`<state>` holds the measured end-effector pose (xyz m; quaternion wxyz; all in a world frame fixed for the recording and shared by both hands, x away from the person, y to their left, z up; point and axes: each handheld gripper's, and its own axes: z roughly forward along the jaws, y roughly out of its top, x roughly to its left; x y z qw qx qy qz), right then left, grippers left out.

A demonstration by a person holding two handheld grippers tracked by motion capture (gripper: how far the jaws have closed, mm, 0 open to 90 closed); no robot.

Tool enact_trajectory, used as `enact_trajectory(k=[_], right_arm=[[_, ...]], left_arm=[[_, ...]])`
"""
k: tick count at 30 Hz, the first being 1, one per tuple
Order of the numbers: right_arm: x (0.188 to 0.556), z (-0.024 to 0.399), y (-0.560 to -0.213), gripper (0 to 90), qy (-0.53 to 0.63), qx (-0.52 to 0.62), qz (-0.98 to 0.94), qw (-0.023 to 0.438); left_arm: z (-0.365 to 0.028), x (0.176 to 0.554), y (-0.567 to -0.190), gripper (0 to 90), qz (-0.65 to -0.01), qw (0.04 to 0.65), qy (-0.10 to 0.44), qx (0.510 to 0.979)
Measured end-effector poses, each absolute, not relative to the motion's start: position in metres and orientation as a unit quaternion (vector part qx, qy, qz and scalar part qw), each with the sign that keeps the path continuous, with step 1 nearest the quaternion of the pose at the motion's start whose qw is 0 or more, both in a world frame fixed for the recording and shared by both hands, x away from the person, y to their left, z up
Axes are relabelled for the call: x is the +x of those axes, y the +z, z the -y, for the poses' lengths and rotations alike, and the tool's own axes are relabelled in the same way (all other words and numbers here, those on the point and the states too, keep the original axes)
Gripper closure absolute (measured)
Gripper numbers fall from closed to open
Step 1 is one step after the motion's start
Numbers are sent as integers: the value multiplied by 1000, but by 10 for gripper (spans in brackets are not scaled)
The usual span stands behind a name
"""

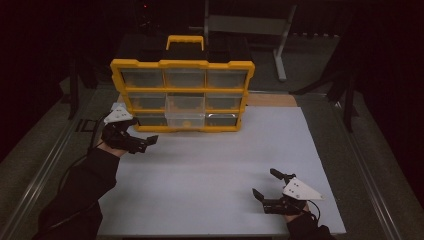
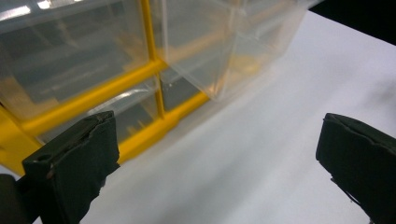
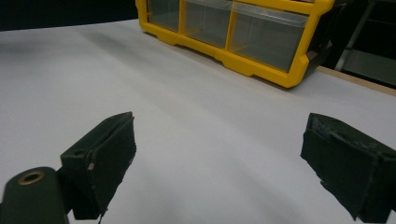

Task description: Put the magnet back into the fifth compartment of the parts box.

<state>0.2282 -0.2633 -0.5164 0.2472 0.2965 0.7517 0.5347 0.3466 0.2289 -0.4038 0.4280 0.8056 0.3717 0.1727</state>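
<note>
Yellow organizer stands upper centre of the high view at the back of the white table; clear drawers in three rows; bottom-middle drawer sticks out forward of the frame; left claw centre-left, just beside the organizer's lower-left corner, jaws wide apart, holding nothing; in the left gripper view the protruding drawer sits top centre; right claw lower right, well apart from the organizer, jaws spread, nothing between them.
</note>
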Motion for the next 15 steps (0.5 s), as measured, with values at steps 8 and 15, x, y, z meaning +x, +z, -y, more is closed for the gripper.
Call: enact_trajectory(k=[8, 15], right_arm=[[227, 263, -515, 100, 534, 297, -751, 249], [228, 263, -516, 100, 535, 297, -751, 247]], left_arm=[[-231, 335, -420, 0, -377, 427, 177, 802], [-234, 324, -437, 0, -383, 433, 168, 799]])
